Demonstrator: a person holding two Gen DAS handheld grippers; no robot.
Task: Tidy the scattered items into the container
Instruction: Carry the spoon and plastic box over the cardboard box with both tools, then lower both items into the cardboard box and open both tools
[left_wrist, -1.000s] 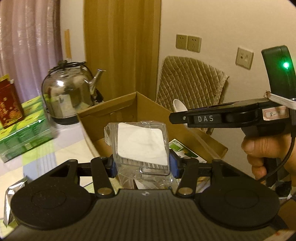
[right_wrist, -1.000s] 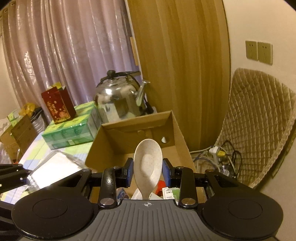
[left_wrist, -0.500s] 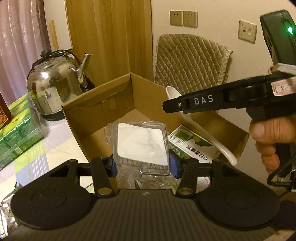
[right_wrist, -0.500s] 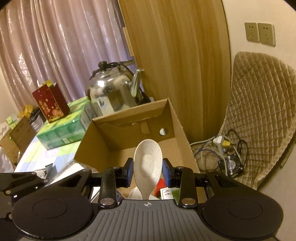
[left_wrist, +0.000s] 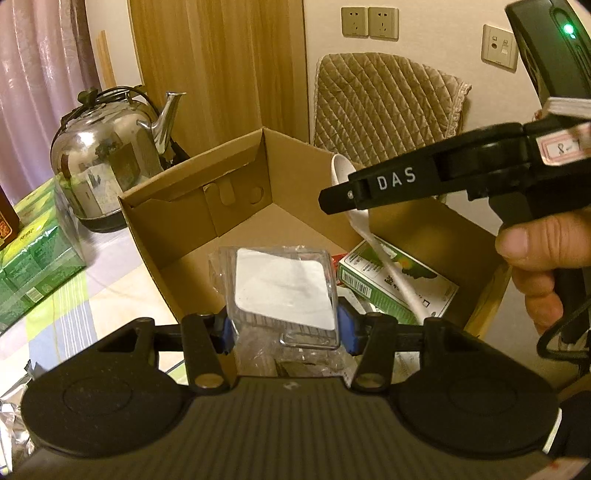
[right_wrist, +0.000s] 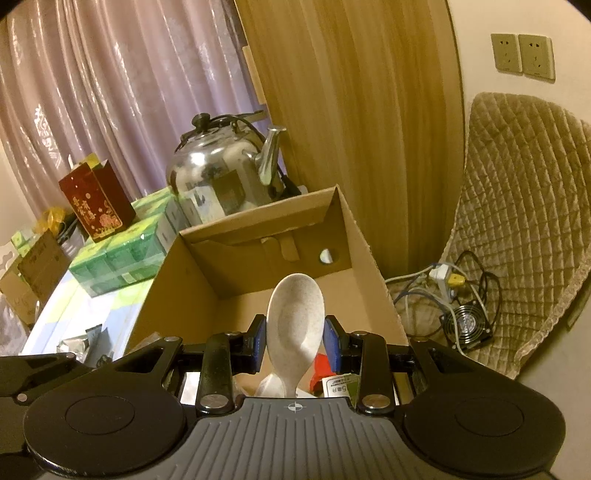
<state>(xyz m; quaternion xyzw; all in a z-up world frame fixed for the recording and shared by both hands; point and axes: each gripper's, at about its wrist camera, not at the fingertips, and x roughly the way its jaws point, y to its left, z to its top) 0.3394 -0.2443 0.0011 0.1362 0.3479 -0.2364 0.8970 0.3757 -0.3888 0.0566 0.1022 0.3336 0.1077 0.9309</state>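
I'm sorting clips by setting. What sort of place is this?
Probably a lived-in home room: a steel kettle on a cloth-covered table, window curtains, and a quilt-covered chair.

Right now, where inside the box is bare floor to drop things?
The box is bare along its far wall and left wall, ahead of the clear case. The near right corner is crowded by the green carton.
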